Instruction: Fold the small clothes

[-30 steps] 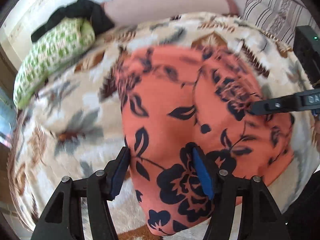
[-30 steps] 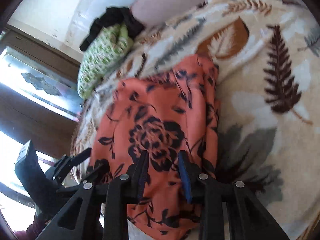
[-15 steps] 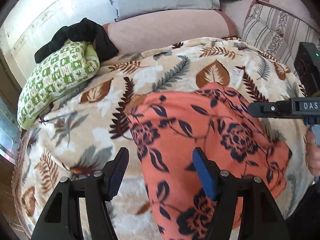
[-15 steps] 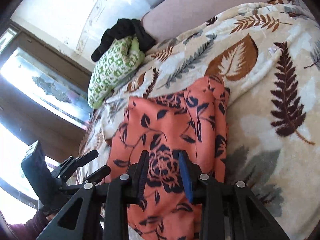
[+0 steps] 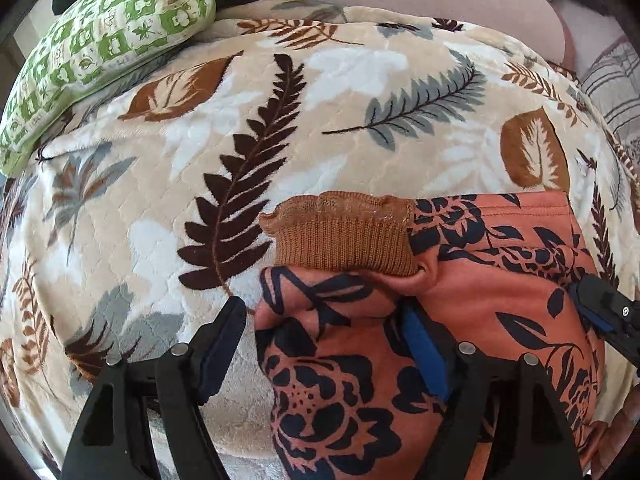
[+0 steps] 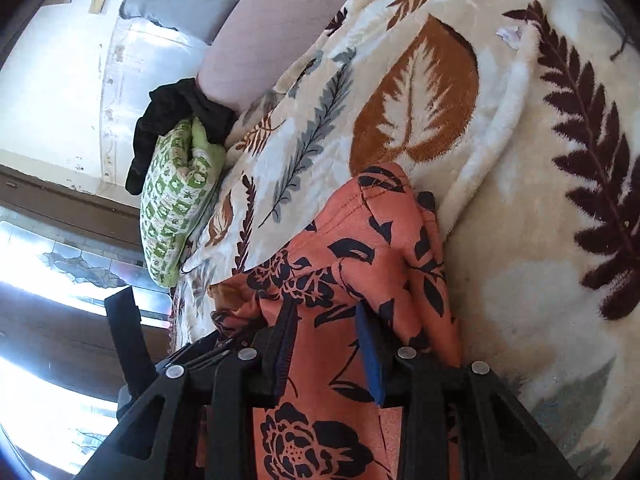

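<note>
Between the left gripper's (image 5: pixel 324 340) opening jaws, orange garment (image 5: pixel 500 300).

The orange floral-print garment (image 5: pixel 500 304) runs off the left wrist view's edge at 5 o'clock, its lower part hidden behind the black gripper arms. In the right wrist view, the fabric (image 6: pixel 340 380) between the 2 jaws leaves contact with the pads unclear. The green patterned cushion (image 5: pixel 100 48) is cropped at 10 o'clock.
</note>
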Tool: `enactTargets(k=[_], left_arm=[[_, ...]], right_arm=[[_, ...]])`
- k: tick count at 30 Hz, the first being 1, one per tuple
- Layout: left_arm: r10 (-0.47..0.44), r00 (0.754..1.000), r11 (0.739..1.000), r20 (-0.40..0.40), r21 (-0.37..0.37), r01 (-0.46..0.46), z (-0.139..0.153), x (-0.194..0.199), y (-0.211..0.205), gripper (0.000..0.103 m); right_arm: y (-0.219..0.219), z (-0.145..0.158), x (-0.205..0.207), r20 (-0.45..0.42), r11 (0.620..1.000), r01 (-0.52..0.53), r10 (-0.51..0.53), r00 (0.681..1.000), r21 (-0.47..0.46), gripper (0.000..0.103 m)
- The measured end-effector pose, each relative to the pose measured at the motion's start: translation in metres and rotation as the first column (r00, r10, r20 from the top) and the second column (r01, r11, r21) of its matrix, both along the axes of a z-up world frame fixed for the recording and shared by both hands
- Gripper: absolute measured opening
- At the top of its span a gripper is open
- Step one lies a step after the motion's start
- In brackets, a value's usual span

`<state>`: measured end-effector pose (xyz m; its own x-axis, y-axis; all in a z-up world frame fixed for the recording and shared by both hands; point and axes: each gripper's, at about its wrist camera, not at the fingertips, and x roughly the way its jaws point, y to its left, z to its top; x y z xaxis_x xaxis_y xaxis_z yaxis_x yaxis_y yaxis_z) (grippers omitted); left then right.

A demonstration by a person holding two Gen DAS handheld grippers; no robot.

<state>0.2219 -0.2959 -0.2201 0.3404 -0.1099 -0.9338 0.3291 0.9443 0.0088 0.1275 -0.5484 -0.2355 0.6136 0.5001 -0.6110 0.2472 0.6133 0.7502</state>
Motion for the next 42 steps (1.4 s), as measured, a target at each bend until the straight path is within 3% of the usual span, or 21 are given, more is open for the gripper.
enactTargets(k=[4,7,9,13,16,18,20,23,28,33,38,40,42], left_arm=[[0.002,0.997,0.999,0.079,-0.033,0.001,0.025,-0.031,0.02,0.079],[-0.036,0.986,0.996,0.163,-0.07,0.047,0.053,-0.073,0.038,0.079],[-0.091,0.978,0.993,0.185,-0.052,0.102,0.065,-0.098,0.045,0.079],[-0.203,0.96,0.978,0.191,0.004,0.206,0.06,-0.146,0.051,0.079],[-0.256,0.943,0.967,0.212,0.076,0.245,0.043,-0.17,0.048,0.08],[-0.252,0.948,0.968,0.193,0.066,0.244,0.029,-0.171,0.049,0.08],[-0.237,0.951,0.971,0.196,0.051,0.232,0.022,-0.171,0.052,0.082],[-0.222,0.959,0.975,0.174,0.033,0.22,0.021,-0.17,0.055,0.082],[-0.232,0.947,0.973,0.22,0.066,0.223,0.019,-0.175,0.054,0.082],[-0.237,0.916,0.969,0.324,0.15,0.197,0.022,-0.194,0.046,0.082],[-0.201,0.927,0.977,0.317,0.133,0.167,0.022,-0.191,0.048,0.083],[-0.198,0.927,0.977,0.318,0.136,0.163,0.021,-0.19,0.048,0.086],[-0.193,0.931,0.979,0.31,0.125,0.161,0.021,-0.188,0.048,0.087]], right_arm=[[0.011,0.02,-0.013,0.046,0.996,-0.05,0.054,0.997,-0.076,0.037],[0.023,0.042,-0.034,0.122,0.987,-0.119,0.132,0.984,-0.11,0.036],[0.035,0.055,-0.052,0.149,0.971,-0.182,0.205,0.967,-0.153,0.036],[0.054,0.064,-0.083,0.155,0.944,-0.25,0.286,0.946,-0.216,0.036],[0.059,0.047,-0.101,0.08,0.94,-0.285,0.304,0.949,-0.188,0.036],[0.062,0.019,-0.119,-0.043,0.94,-0.294,0.291,0.956,-0.175,0.037],[0.058,0.016,-0.143,0.004,0.961,-0.234,0.237,0.971,-0.145,0.037],[0.057,0.006,-0.168,0.007,0.977,-0.197,0.199,0.98,-0.082,0.037],[0.052,-0.002,-0.175,0.007,0.985,-0.17,0.171,0.985,-0.031,0.037],[0.056,0.022,-0.173,0.075,0.985,-0.139,0.147,0.986,-0.105,0.036],[0.05,0.046,-0.178,0.196,0.983,-0.03,0.066,0.978,-0.181,0.036],[0.049,0.044,-0.172,0.164,0.975,0.001,0.036,0.986,-0.221,0.036],[0.053,0.024,-0.159,0.035,0.964,-0.041,0.052,0.998,-0.262,0.036]])
